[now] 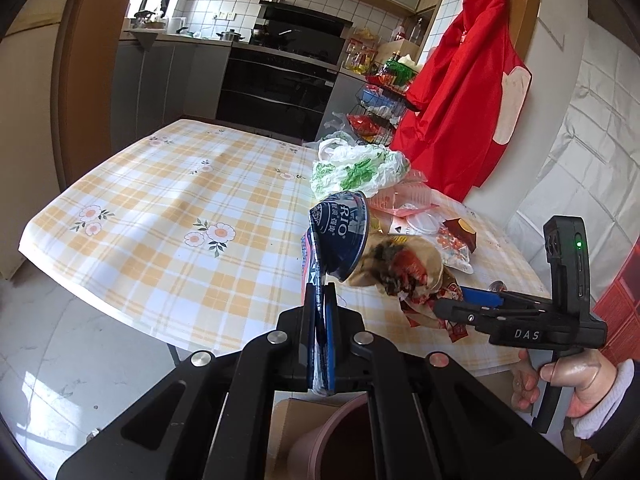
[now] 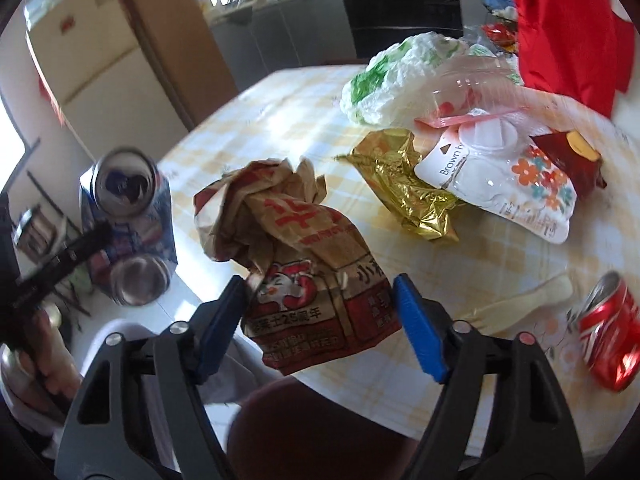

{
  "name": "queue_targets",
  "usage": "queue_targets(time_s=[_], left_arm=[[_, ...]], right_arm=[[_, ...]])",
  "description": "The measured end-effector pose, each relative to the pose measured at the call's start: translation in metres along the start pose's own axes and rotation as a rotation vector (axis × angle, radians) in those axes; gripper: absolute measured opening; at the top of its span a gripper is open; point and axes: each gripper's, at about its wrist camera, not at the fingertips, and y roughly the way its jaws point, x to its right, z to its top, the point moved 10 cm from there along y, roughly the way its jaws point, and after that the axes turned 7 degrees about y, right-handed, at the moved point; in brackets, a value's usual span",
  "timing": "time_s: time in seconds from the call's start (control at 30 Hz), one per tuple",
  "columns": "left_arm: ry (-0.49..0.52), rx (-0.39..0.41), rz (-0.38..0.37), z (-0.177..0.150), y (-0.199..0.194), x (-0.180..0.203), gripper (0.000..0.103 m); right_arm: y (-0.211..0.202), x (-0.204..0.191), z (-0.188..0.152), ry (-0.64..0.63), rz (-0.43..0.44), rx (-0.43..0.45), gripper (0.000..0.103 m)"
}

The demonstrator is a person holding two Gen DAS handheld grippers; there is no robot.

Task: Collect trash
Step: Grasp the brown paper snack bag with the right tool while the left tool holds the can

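left gripper [image 1: 320, 300]: clamped tight on crushed blue aluminium can [image 1: 340, 236], above table's near edge | right gripper [image 2: 320, 312]: jaws wide, flanking crumpled brown paper bag [image 2: 304, 256], pads apart | yellow-check tablecloth table [image 1: 160, 200]: bare from 9 to 12 o'clock | crushed red can [image 2: 608, 340] at 3 o'clock

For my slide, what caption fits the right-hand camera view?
Right gripper straddling a crumpled paper bag on a littered checked table.

We see the pink bin [image 1: 320, 432] only partly, behind the gripper frame. The red can [image 2: 610, 332] blurs at our right edge.
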Motion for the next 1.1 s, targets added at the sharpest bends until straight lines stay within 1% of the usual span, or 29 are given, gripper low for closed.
queue_targets(time_s=[0.03, 0.07, 0.17, 0.2, 0.23, 0.27, 0.33, 0.4, 0.53, 0.57, 0.6, 0.63, 0.7, 0.73, 0.77, 0.8, 0.83, 0.9, 0.93, 1.0, 1.07, 1.1], left_arm=[[0.001, 0.002, 0.001, 0.000, -0.001, 0.000, 0.005], [0.002, 0.002, 0.002, 0.000, -0.003, -0.001, 0.005], [-0.001, 0.000, -0.001, -0.002, -0.006, 0.000, 0.005], [0.000, 0.001, -0.003, -0.002, -0.007, 0.001, 0.005], [0.003, 0.002, -0.004, -0.002, -0.008, 0.002, 0.005], [0.006, 0.004, -0.004, -0.001, -0.010, 0.002, 0.005], [0.006, 0.005, -0.005, -0.001, -0.011, 0.003, 0.005], [0.005, 0.008, -0.006, -0.001, -0.013, 0.002, 0.005], [0.002, 0.009, -0.008, -0.002, -0.014, 0.002, 0.005], [0.001, 0.009, -0.010, -0.002, -0.014, 0.002, 0.005], [0.000, 0.007, -0.012, -0.003, -0.014, 0.002, 0.005], [-0.001, 0.005, -0.015, -0.003, -0.013, 0.001, 0.005], [-0.005, 0.005, -0.019, -0.004, -0.013, 0.001, 0.005], [-0.005, 0.006, -0.020, -0.004, -0.013, 0.001, 0.005], [-0.008, 0.007, -0.022, -0.004, -0.013, 0.000, 0.005], [-0.011, 0.008, -0.024, -0.004, -0.012, -0.001, 0.005], [-0.014, 0.008, -0.024, -0.004, -0.012, -0.001, 0.005], [-0.022, 0.010, -0.024, -0.005, -0.012, -0.004, 0.005], [-0.025, 0.011, -0.023, -0.005, -0.012, -0.005, 0.005], [-0.035, 0.012, -0.020, -0.005, -0.012, -0.009, 0.005], [-0.043, 0.010, -0.017, -0.006, -0.011, -0.013, 0.005], [-0.047, 0.010, -0.016, -0.007, -0.011, -0.014, 0.005]], right_arm=[[-0.005, 0.000, -0.001, 0.019, 0.010, 0.013, 0.065], [-0.008, 0.000, 0.000, 0.036, 0.017, 0.019, 0.065], [-0.009, 0.000, -0.004, 0.013, -0.022, 0.008, 0.059], [-0.009, 0.002, -0.005, 0.011, -0.027, 0.010, 0.054], [-0.009, 0.004, -0.004, 0.019, -0.030, 0.012, 0.041], [-0.010, 0.007, -0.005, 0.041, -0.032, 0.008, 0.035], [-0.009, 0.013, -0.008, 0.066, -0.031, 0.004, 0.029], [-0.010, 0.015, -0.010, 0.059, -0.049, 0.002, 0.027], [-0.007, 0.023, -0.016, 0.027, -0.143, -0.013, 0.027], [-0.007, 0.025, -0.017, 0.010, -0.180, -0.018, 0.027], [-0.005, 0.028, -0.019, -0.008, -0.207, -0.024, 0.031], [-0.003, 0.030, -0.020, -0.037, -0.244, -0.033, 0.038], [0.001, 0.029, -0.023, -0.131, -0.325, -0.049, 0.049], [0.001, 0.026, -0.023, -0.181, -0.358, -0.049, 0.061], [0.001, 0.023, -0.023, -0.232, -0.393, -0.047, 0.069], [0.001, 0.018, -0.022, -0.303, -0.437, -0.041, 0.082], [0.002, 0.013, -0.020, -0.366, -0.471, -0.032, 0.086], [0.005, 0.002, -0.012, -0.501, -0.543, -0.017, 0.087], [0.007, -0.004, -0.007, -0.545, -0.557, -0.009, 0.089], [0.016, -0.017, 0.000, -0.613, -0.528, -0.012, 0.089], [0.028, -0.023, 0.012, -0.661, -0.543, -0.026, 0.089], [0.036, -0.025, 0.020, -0.671, -0.537, -0.033, 0.089]])
